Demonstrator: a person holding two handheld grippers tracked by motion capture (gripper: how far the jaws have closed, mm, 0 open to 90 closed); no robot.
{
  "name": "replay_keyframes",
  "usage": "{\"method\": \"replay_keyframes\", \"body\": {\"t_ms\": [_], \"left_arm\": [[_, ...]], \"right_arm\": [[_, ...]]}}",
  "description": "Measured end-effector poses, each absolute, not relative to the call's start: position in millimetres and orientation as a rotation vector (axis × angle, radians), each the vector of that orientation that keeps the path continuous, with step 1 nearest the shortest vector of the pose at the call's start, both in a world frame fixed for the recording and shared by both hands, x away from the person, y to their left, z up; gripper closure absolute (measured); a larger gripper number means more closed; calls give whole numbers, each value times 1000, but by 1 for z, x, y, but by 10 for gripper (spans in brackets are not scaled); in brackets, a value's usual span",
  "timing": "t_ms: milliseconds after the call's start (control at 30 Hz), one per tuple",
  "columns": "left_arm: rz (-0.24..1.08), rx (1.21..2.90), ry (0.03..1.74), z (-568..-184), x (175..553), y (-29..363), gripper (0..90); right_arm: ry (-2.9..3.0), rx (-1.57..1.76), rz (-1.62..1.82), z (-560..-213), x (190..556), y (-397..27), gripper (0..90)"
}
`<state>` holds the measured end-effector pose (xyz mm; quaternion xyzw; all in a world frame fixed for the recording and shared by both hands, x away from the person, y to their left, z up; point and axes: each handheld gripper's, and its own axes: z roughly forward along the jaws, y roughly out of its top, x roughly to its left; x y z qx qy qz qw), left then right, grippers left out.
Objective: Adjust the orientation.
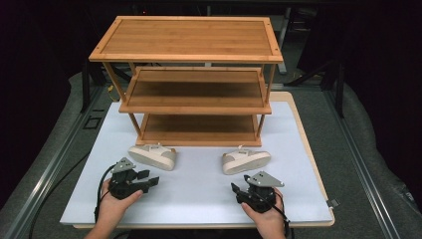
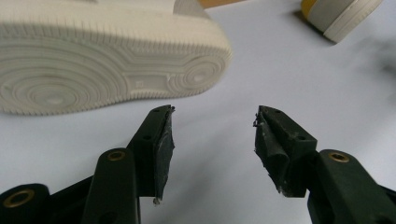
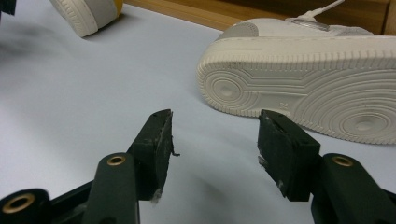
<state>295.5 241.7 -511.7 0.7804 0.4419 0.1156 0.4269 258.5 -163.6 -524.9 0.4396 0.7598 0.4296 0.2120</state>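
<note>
Hovering with left claw (image 1: 152, 181) and right claw (image 1: 235, 188) both released, nothing's grabbed yet: left sneaker (image 1: 153, 155) and right sneaker (image 1: 246, 161) lie on their sides at each claw's 12 o'clock, bamboo shoe rack (image 1: 186, 82) bare.

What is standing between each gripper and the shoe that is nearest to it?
Nothing visible. Only bare white table surface lies between the left gripper and the left shoe, and between the right gripper and the right shoe.

Left shoe (image 2: 107, 56) blurred, toe cut off by left edge; right shoe (image 3: 308, 79) cut by right edge.
</note>
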Motion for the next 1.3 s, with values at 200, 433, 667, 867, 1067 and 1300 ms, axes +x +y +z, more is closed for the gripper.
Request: {"method": "replay_keyframes", "body": {"t_ms": [200, 433, 667, 867, 1067, 1300], "left_arm": [[327, 1937, 1082, -496, 303, 241, 484], [328, 1914, 1093, -487, 314, 241, 484], [333, 1910, 1113, -484, 326, 232, 465], [360, 1914, 1117, -483, 333, 222, 448], [367, 1924, 1122, -485, 340, 217, 449], [392, 1944, 1120, -489, 341, 215, 449]], "right_arm": [[2106, 1247, 1185, -526, 259, -165, 444], [2097, 1260, 1187, -525, 259, -167, 443], [2102, 1250, 1182, -525, 259, -166, 440], [2102, 1256, 1179, -525, 259, -167, 440], [2103, 1256, 1186, -526, 259, -167, 440], [2108, 1259, 1183, -526, 259, -167, 440]]}}
